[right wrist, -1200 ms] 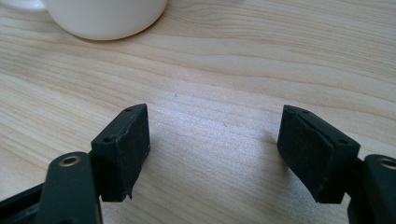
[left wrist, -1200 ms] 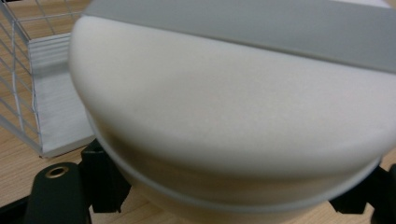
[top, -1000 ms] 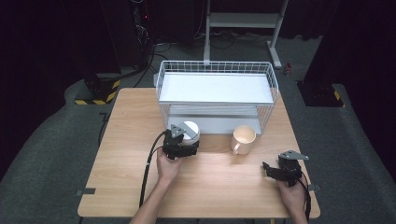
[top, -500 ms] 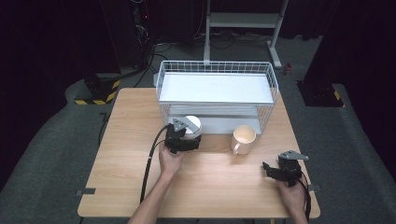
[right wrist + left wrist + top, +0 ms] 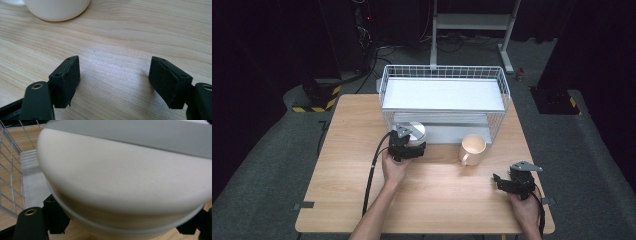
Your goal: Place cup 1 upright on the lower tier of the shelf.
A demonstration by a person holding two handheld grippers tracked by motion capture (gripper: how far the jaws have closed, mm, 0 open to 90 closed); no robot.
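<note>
Even light falls on my table [image 5: 432,200]; the room around stays dark, and the bowl [image 5: 125,185] at my left jaws blurs.

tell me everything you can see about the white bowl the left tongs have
The white bowl looks like smooth matte ceramic, round, with a raised ring low on its wall. It is tipped on its side in the left tongs, whose black jaws close on it from both sides. It sits at the open front of the wire rack, under the rack's grey shelf, above the wooden table.

The left gripper [image 5: 411,142] carried the white bowl [image 5: 414,132] toward the wire rack [image 5: 443,97].
</note>
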